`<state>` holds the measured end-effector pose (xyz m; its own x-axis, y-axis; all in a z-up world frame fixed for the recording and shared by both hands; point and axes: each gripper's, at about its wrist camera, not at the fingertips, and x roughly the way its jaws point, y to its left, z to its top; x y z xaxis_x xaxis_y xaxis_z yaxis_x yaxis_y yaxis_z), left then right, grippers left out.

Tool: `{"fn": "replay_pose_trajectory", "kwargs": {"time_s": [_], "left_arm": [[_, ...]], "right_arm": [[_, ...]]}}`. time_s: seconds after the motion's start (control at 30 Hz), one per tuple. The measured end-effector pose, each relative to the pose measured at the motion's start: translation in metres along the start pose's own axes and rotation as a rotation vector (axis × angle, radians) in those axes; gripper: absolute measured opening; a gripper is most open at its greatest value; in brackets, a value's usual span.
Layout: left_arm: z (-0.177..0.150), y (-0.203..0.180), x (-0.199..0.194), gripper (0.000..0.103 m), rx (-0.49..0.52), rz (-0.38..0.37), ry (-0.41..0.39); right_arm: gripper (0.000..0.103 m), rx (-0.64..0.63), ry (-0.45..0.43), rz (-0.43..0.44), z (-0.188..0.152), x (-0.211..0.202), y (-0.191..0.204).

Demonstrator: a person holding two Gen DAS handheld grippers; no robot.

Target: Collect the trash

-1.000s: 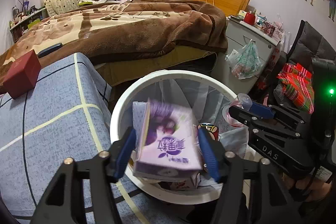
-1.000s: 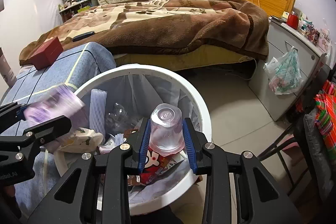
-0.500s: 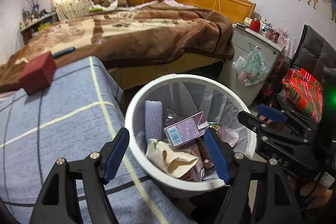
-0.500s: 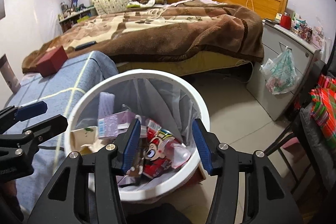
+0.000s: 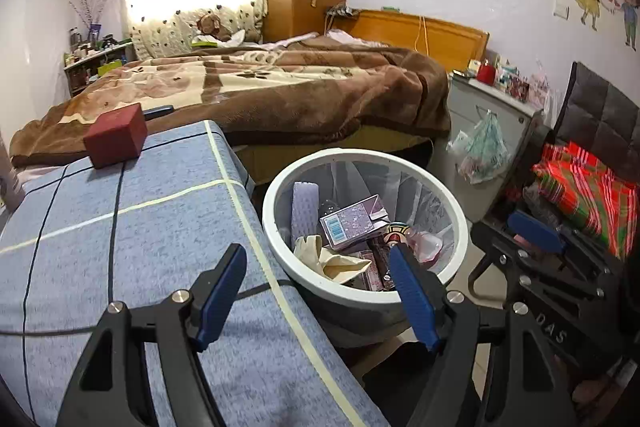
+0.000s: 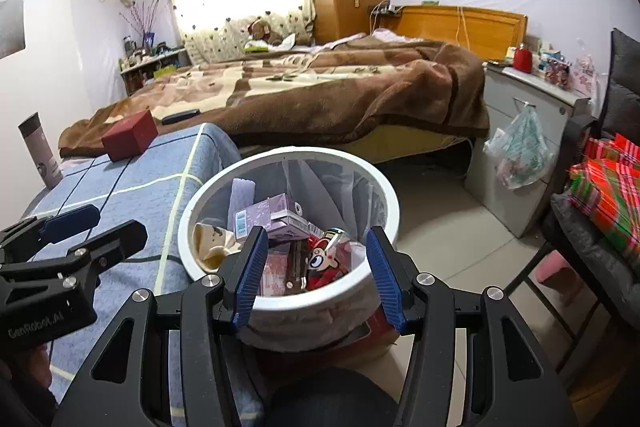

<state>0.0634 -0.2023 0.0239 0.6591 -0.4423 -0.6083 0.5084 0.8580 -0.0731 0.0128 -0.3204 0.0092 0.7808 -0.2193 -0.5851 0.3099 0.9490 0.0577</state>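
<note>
Grippers both spread wide, nothing held: left gripper (image 5: 320, 291) is positioned over the near-left rim of the white bin (image 5: 460, 227), right gripper (image 6: 316, 271) over its near rim. Inside the bin, a purple carton (image 5: 352, 223) is seen lying on top, with a clear cup (image 5: 426, 245) at the right side, a red snack wrapper (image 6: 326, 263) nearby, and crumpled cream paper (image 5: 332, 259) at the left. Left of the bin, a blue-covered table (image 5: 120, 247) is seen; a red box (image 5: 116, 141) is set at its far end. Behind the bin, a brown-blanketed bed (image 5: 280, 91) is visible.

White-rimmed bin (image 5: 280, 187), purple carton (image 5: 352, 223), blue-grey checked bench cloth (image 5: 140, 227), dark red box (image 5: 115, 140), brown patterned blanket (image 5: 280, 87), blue-padded fingers (image 5: 414, 301)
</note>
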Motion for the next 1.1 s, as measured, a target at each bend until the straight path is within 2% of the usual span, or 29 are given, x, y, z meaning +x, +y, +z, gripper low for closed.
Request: {"fn": "replay_pose_trajectory", "kwargs": {"time_s": [0.17, 0.33, 1.1], "left_arm": [[-0.01, -0.003, -0.013, 0.076, 0.022, 0.07, -0.039], [-0.018, 0.0, -0.019, 0.076, -0.006, 0.041, -0.041], [-0.026, 0.005, -0.032, 0.076, -0.027, 0.083, -0.064]], "right_arm": [[0.053, -0.01, -0.027, -0.026, -0.009, -0.007, 0.008], [0.053, -0.016, -0.048, -0.03, -0.013, -0.012, 0.012], [0.053, -0.011, -0.059, -0.018, -0.02, -0.022, 0.018]]}}
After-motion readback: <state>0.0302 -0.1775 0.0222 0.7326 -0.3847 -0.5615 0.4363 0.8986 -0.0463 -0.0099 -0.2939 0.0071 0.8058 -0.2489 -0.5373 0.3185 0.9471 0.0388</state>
